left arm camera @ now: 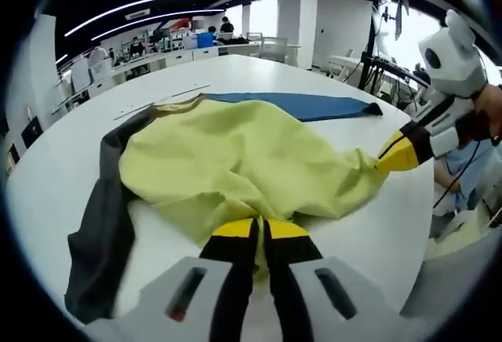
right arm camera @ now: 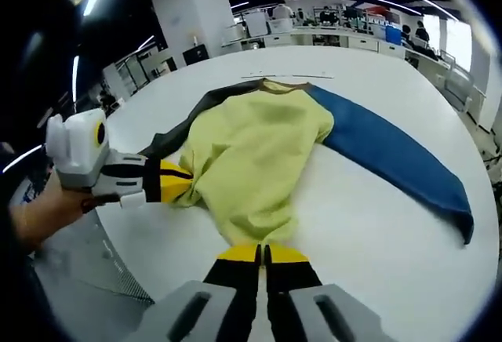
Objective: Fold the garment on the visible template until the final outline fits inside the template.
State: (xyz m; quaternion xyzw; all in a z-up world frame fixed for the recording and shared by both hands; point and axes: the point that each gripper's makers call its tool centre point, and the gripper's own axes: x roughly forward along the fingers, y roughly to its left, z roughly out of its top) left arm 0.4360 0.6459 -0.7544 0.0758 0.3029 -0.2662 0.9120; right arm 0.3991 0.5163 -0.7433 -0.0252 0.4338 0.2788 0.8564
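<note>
A yellow-green garment (left arm camera: 235, 161) with one dark grey sleeve (left arm camera: 102, 232) and one blue sleeve (left arm camera: 314, 107) lies spread on the white table (left arm camera: 55, 161). In the left gripper view my left gripper (left arm camera: 260, 236) is shut on the garment's near hem. My right gripper (left arm camera: 392, 156) comes in from the right, pinching another hem corner. In the right gripper view my right gripper (right arm camera: 263, 254) is shut on the hem of the garment (right arm camera: 251, 146), with the blue sleeve (right arm camera: 400, 158) stretched to the right. The left gripper (right arm camera: 179, 183) holds the hem from the left.
Thin line marks (left arm camera: 161, 100) run on the table beyond the collar, also visible as line marks (right arm camera: 290, 76) in the right gripper view. A hand (right arm camera: 39, 209) holds the left gripper off the table edge. Desks and people stand far behind.
</note>
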